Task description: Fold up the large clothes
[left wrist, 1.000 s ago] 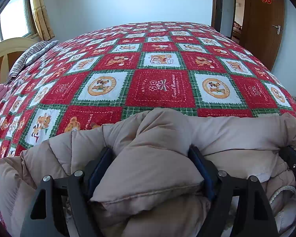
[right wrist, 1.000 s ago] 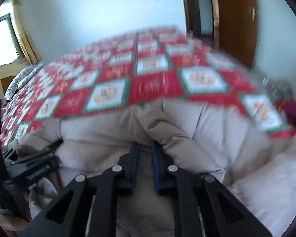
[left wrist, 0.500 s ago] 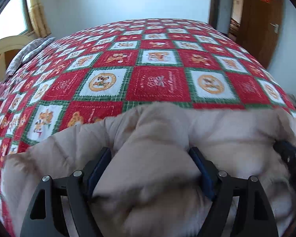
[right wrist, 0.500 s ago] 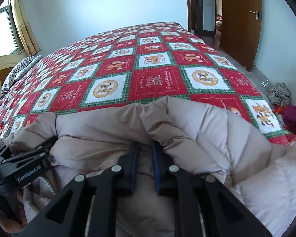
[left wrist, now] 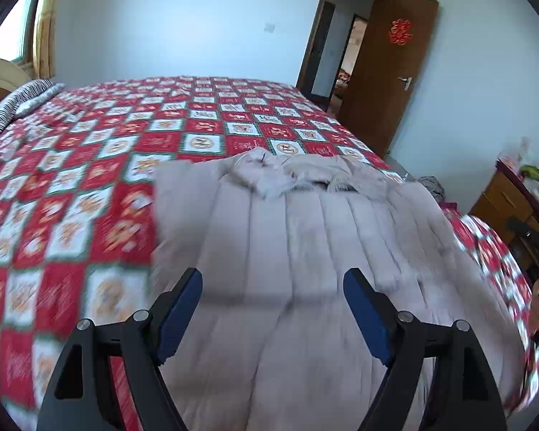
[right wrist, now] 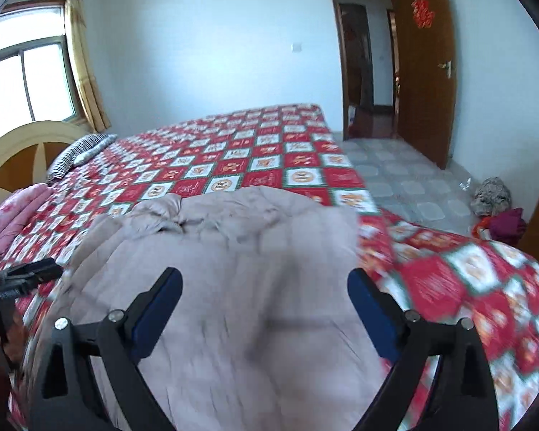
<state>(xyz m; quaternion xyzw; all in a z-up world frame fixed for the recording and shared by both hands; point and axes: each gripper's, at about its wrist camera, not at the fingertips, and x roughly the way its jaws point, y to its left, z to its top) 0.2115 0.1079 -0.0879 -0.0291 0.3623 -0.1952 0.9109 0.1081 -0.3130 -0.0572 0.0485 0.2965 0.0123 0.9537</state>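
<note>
Both tools are now standing with jaws apart and empty, the left tool (left wrist: 272, 310) having let go of the beige padded coat (left wrist: 305, 251) and the right tool (right wrist: 264, 309) having just been opening, so the coat is lying spread flat along the near edge of the bed (left wrist: 90, 165), suggesting one fold is laid.

Beneath your jaws the beige coat (left wrist: 305, 251) is smeared by motion blur, its near hem cut off. The quilt (right wrist: 485, 287) beside your right jaws blurs too.
</note>
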